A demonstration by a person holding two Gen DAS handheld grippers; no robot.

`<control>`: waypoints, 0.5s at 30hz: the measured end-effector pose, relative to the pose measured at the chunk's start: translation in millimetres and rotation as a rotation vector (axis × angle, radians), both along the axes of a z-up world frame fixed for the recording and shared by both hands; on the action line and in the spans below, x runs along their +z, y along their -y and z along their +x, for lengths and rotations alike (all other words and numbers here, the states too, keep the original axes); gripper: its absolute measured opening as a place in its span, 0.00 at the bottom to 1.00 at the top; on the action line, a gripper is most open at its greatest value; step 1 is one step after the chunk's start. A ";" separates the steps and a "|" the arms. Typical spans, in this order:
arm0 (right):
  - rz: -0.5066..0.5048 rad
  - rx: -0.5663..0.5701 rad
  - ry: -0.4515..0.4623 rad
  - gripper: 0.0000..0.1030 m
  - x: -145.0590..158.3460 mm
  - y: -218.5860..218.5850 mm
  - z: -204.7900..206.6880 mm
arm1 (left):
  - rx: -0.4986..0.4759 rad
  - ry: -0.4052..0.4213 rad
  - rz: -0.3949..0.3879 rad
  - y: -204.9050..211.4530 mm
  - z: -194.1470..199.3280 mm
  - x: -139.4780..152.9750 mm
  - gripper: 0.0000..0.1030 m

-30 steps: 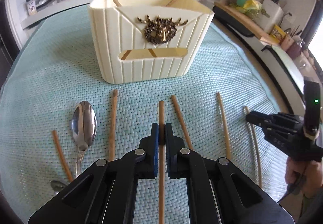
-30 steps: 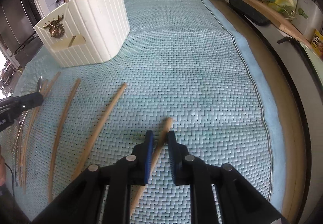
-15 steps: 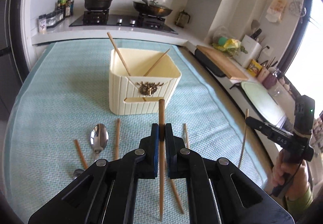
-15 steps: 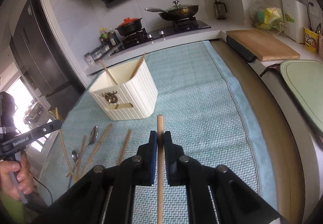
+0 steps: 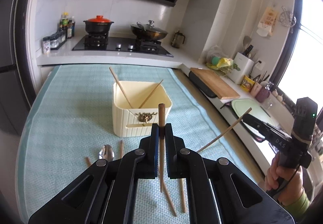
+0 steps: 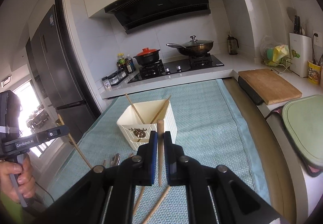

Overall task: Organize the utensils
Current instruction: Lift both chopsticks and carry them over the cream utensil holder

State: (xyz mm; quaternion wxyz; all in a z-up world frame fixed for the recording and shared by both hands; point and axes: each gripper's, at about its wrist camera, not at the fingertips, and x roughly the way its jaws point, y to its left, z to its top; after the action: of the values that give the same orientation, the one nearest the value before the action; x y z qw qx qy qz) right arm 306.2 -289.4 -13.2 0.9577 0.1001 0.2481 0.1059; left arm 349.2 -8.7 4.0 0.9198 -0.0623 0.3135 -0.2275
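Wooden chopstick (image 5: 161,123) clamped upright in the left gripper (image 5: 161,131), jaws closed narrow on it; right gripper (image 6: 160,139) likewise closed on a second chopstick (image 6: 160,143). Both are held clear above the teal mat (image 5: 70,123), short of the cream utensil holder (image 5: 129,123)

Risks:
- each stick is pinched at one point, so it could pivot or slide in the pads when tilted
- two chopsticks (image 5: 123,89) already lean crossed inside the holder; an incoming tip may strike them or the rim and bounce out
- both grippers heading for one opening could collide

Unclear:
- holder's inside floor, and any dividers, not visible
- spoon (image 5: 106,153) and loose chopsticks on the worktop partly covered by gripper bodies; exact count unknown
- pad contact faces hidden
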 end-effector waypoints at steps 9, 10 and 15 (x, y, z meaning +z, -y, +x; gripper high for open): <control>-0.037 0.040 0.054 0.07 34.3 -17.0 10.9 | 0.022 -0.004 -0.020 -20.4 19.3 29.7 0.04; -0.038 0.044 0.060 0.07 38.7 -18.7 12.9 | 0.025 -0.004 -0.024 -22.4 23.0 33.9 0.04; -0.039 0.065 0.094 0.07 63.2 -26.2 27.7 | 0.046 0.035 -0.025 -26.3 42.9 61.0 0.04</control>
State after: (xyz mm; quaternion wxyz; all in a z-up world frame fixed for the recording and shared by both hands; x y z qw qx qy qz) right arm 333.9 -263.2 50.0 0.9661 0.0683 0.2080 0.1368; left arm 392.1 17.5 65.0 0.9294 -0.0767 0.2929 -0.2112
